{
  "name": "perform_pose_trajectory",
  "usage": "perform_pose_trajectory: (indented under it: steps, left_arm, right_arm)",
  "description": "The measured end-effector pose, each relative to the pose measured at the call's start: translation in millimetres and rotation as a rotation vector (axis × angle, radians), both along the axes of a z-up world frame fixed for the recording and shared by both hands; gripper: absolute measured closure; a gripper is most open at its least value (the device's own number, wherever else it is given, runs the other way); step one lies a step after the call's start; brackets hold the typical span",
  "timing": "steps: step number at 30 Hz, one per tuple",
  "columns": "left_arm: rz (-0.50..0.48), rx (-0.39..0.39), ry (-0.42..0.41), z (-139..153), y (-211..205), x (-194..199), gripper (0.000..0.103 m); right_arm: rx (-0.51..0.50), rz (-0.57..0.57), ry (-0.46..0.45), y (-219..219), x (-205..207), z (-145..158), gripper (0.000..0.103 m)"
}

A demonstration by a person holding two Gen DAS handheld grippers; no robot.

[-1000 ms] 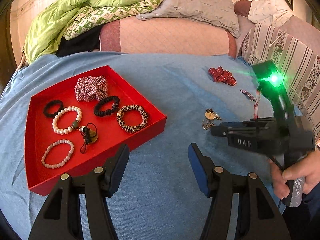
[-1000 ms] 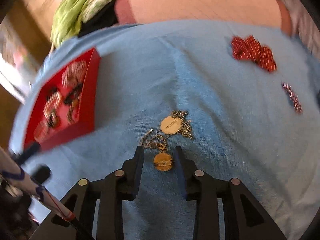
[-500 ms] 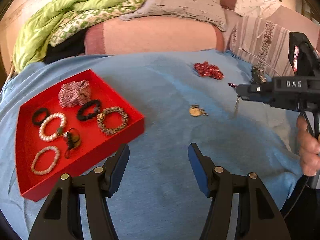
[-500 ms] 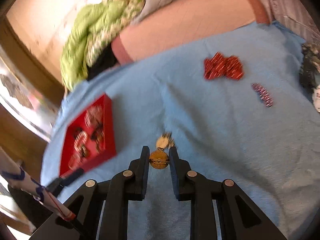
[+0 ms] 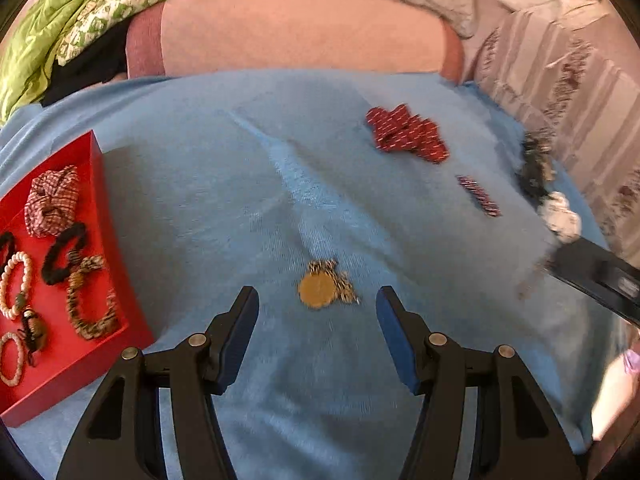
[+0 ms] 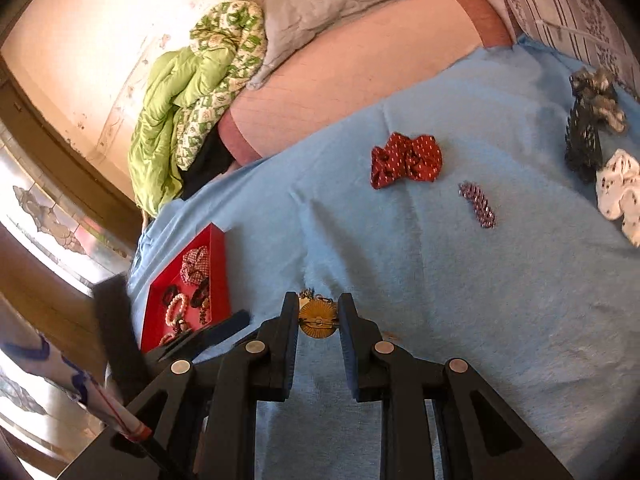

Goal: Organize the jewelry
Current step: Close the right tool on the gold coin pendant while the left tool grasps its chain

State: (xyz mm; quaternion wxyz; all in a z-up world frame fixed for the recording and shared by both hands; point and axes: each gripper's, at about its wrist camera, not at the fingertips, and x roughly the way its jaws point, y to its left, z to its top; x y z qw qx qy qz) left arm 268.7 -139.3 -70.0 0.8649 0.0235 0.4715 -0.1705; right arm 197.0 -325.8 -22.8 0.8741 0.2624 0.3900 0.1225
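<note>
My right gripper (image 6: 319, 314) is shut on a round gold pendant (image 6: 318, 322) and holds it above the blue cloth; a bit of its chain shows behind the fingers. My left gripper (image 5: 316, 304) is open and empty, low over the cloth, with a second gold pendant on a chain (image 5: 322, 288) lying between and just beyond its fingertips. The red tray (image 5: 102, 184) at the left holds a checked scrunchie (image 5: 52, 200), black and leopard bands and pearl bracelets. It also shows in the right wrist view (image 6: 218, 264).
A red dotted scrunchie (image 6: 406, 160), a purple hair clip (image 6: 478, 204), a dark claw clip (image 6: 582, 144), a grey scrunchie (image 6: 598, 96) and a white scrunchie (image 6: 620, 188) lie on the blue cloth (image 6: 480, 300). Pillows and a green quilt (image 6: 172, 120) lie behind.
My right gripper closed on the gold pendant and lifted it off the cloth. My left gripper swung right and forward, so the tray slid to the left edge and the second pendant sits between its fingers.
</note>
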Motion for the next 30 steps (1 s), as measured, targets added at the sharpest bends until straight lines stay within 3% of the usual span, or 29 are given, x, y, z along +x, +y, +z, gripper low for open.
perform_pose_trajectory:
  steps: [3,5,6,8,12,15,20,30]
  left_arm:
    - [0.036,0.037,0.008,-14.8,-10.8,11.1,0.043]
    - [0.033,0.079,-0.033,-19.8,-17.3,9.7,0.045]
    - [0.025,0.117,-0.067,-21.9,-20.7,6.2,0.054]
    - [0.036,0.105,-0.088,-21.6,-14.9,4.4,0.074]
    - [0.044,0.023,-0.074,-19.1,4.7,7.3,0.075]
    - [0.025,-0.039,-0.107,-10.8,17.0,-1.9,0.075]
    - [-0.018,-0.036,-0.143,0.4,26.0,-16.7,0.075]
    - [-0.04,-0.101,-0.162,15.2,46.3,-26.1,0.075]
  right_arm:
    - [0.008,0.009,-0.007,-2.5,-0.6,1.1,0.082]
    - [0.014,0.012,-0.008,-4.9,-1.4,1.3,0.082]
    - [0.017,0.013,-0.009,-5.7,-1.4,1.4,0.082]
    - [0.027,0.016,-0.01,-7.4,-0.8,1.4,0.082]
    - [0.04,0.016,-0.02,-8.3,-1.5,4.0,0.082]
    - [0.038,0.025,-0.029,-5.0,-2.4,5.8,0.082]
    - [0.032,0.028,-0.032,-1.5,-2.1,6.2,0.082]
    - [0.015,0.038,-0.019,10.2,2.2,2.6,0.082]
